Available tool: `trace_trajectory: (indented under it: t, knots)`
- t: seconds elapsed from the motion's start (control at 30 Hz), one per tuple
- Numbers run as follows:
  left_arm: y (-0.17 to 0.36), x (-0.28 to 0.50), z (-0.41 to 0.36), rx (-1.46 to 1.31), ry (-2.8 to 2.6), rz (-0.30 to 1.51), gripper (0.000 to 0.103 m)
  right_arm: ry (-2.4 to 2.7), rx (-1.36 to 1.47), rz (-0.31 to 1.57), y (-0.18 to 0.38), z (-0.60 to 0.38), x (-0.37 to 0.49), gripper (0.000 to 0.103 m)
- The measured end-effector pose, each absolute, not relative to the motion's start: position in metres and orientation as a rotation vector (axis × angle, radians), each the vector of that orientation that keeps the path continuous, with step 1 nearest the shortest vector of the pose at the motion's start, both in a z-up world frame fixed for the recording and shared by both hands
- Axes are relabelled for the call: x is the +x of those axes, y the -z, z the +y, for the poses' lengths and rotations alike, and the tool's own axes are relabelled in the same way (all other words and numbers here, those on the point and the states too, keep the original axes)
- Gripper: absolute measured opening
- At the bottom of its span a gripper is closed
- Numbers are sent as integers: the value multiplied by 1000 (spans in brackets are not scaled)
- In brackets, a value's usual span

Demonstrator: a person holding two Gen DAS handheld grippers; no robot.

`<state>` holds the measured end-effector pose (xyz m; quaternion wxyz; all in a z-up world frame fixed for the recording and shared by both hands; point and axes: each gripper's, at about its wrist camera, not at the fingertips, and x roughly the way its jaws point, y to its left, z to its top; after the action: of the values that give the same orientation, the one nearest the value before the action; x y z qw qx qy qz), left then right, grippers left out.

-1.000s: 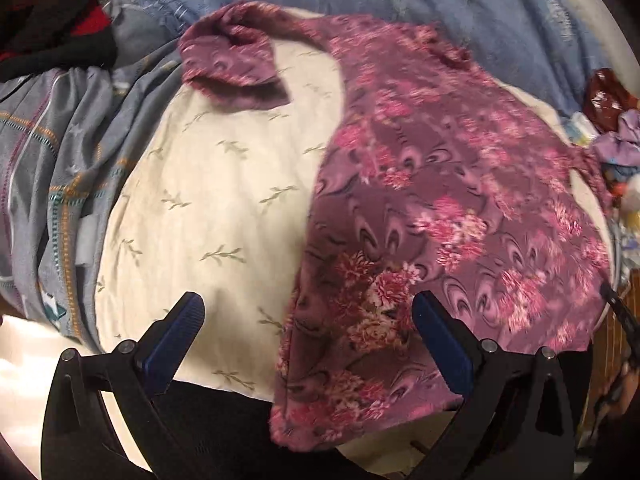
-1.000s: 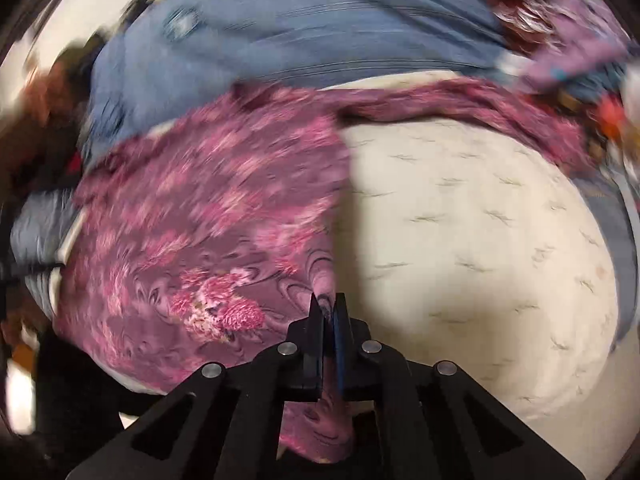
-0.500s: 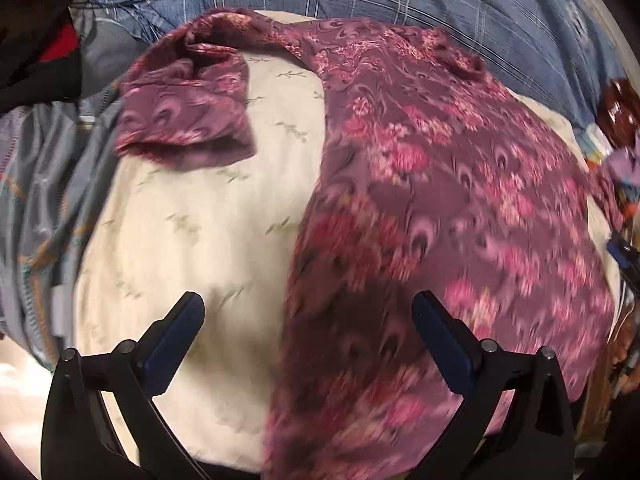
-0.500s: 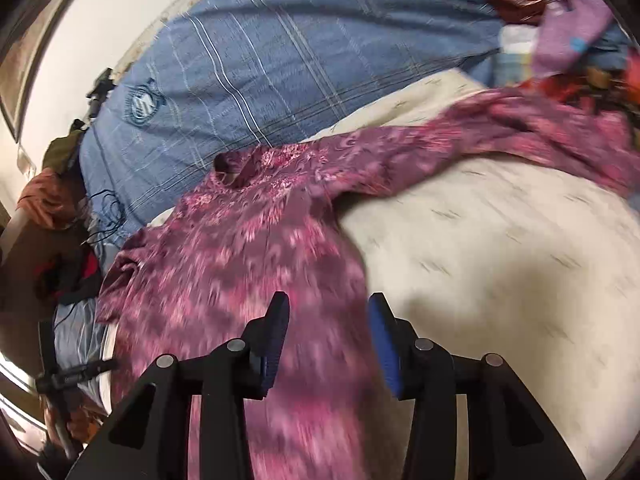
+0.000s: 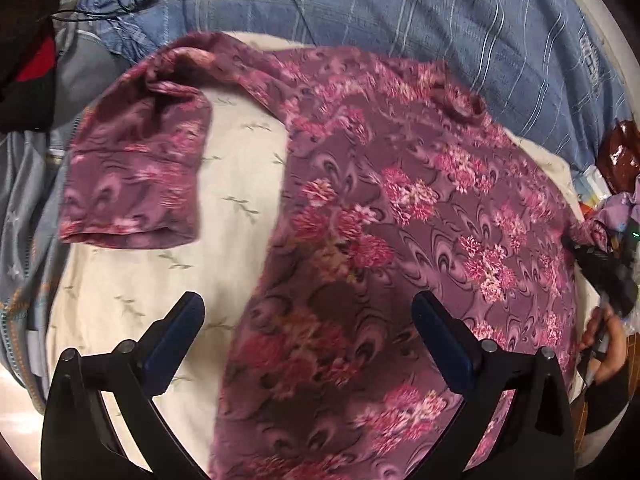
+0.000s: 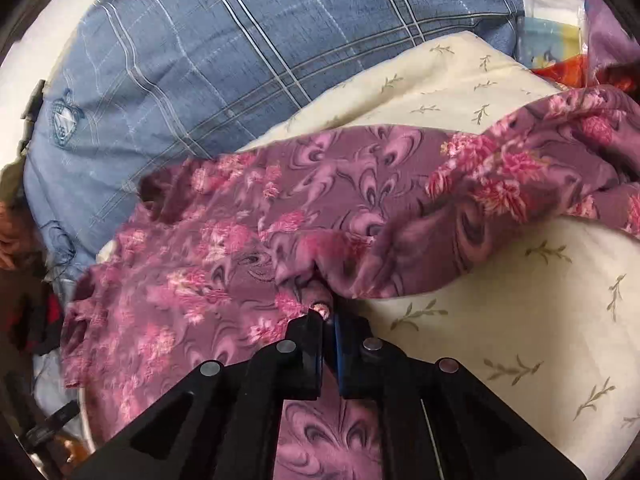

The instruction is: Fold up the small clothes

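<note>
The purple flowered shirt (image 5: 400, 220) lies spread on the cream pillow (image 5: 132, 280). The left gripper (image 5: 308, 332) hangs above it, jaws wide apart. The right gripper (image 6: 329, 320) pinches a bunched fold of the shirt.

Left gripper (image 5: 306, 330) fingers spread wide; right gripper (image 6: 328, 318) fingers pinched together.

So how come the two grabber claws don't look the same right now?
The left gripper has its jaws wide apart and holds nothing; the right gripper is squeezed shut on the purple flowery shirt. The left hovers above the shirt, while the right bunches its fabric. Both have black arms with blue pads.
</note>
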<state>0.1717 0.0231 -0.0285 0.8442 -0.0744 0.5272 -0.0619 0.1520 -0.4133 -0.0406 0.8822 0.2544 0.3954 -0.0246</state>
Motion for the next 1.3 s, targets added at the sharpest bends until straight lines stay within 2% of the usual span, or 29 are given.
trace_trajectory:
  t: [0.1,0.13,0.17,0.2,0.23,0.33,0.47,0.57,0.6,0.63,0.67,0.8,0.9,0.93,0.97,1.0,1.03,1.2,1.3]
  knots:
    - [35,170,12,-110,148,1116,103,44,638,737,19,-448,118,12]
    - [40,170,10,-104,155,1127,103,76,680,696,11,-468,104,16]
    - [46,173,6,-107,161,1143,103,136,744,643,2,-499,84,22]
    - [51,172,4,-110,165,1155,103,183,780,620,-3,-522,73,35]
    - [57,172,3,-107,158,1167,103,234,806,611,-9,-544,64,43]
    - [59,166,-4,-38,128,1129,103,324,913,624,-18,-606,52,46]
    - [54,168,-1,-65,131,1158,103,302,1089,675,-12,-635,63,52]
    - [44,170,4,-105,139,1148,103,376,867,712,-35,-626,85,52]
    - [38,171,3,-116,149,1128,103,387,776,716,-39,-621,91,55]
    - [30,174,3,-118,159,1103,103,385,696,728,-43,-617,97,66]
    - [24,176,3,-109,161,1088,103,354,616,753,-44,-612,107,69]
    - [20,197,-6,-83,120,1089,103,189,498,806,-34,-596,136,69]
    - [33,201,-14,-139,146,1143,103,101,326,908,-20,-570,157,66]
    - [36,200,-19,-125,147,1151,103,103,216,938,-16,-559,161,54]
    - [38,200,-24,-88,135,1151,103,125,129,955,-13,-551,160,34]
    - [39,200,-27,-62,127,1152,103,135,33,992,-8,-543,161,7]
    - [41,200,-29,-36,119,1156,103,153,2,984,-10,-541,156,4]
    - [46,196,-24,-37,106,1161,103,90,190,657,-51,-545,64,4]
    - [52,191,-25,-17,103,1156,103,77,225,701,-23,-530,7,5]
